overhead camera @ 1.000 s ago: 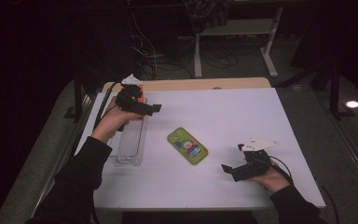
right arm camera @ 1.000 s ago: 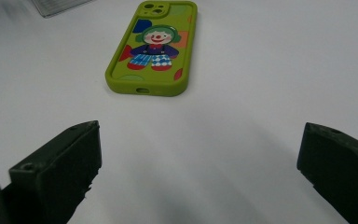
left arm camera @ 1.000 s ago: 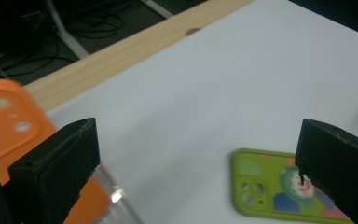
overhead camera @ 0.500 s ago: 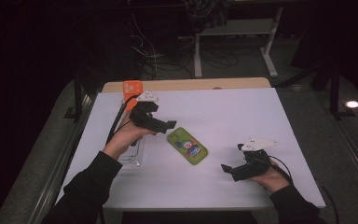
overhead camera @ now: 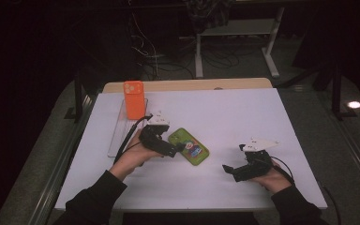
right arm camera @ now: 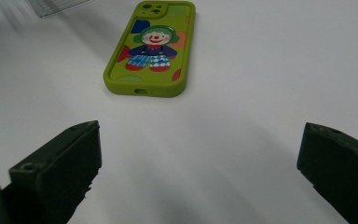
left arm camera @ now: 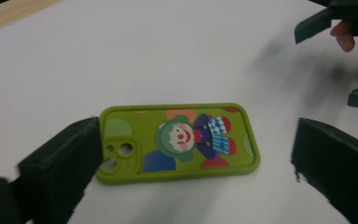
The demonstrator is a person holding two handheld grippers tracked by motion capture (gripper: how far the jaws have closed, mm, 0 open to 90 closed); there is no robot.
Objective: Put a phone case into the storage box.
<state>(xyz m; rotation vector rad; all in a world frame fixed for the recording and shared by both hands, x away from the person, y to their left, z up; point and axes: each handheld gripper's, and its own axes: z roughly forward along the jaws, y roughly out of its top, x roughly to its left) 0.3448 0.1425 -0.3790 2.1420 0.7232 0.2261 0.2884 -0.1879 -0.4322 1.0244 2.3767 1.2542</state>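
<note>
Starting with the biggest thing, the white surface (overhead camera: 243, 117) is mostly bare, with a clear tray (overhead camera: 118, 136) seen along its left side and an orange phone case (overhead camera: 133, 99) lying across the tray's far end. Near the middle, the green clown phone case (overhead camera: 189, 146) is laid flat, printed side up, well apart from the tray. The left tool (overhead camera: 176, 150) is brought right up to the case's camera end; in the left tool view the case (left arm camera: 179, 142) is seen between the jaws, which have just been closing a bit but are spread wide, one jaw at the camera corner and the other well clear of the far end. The right tool (overhead camera: 228, 169) is parked off to the right, jaws apart, nothing in them. For a clean pickup, the jaws should probably be lowered evenly over both ends, kept level so the rim isn't tipped, and squeezed gently since that soft case can likely bow.
</note>
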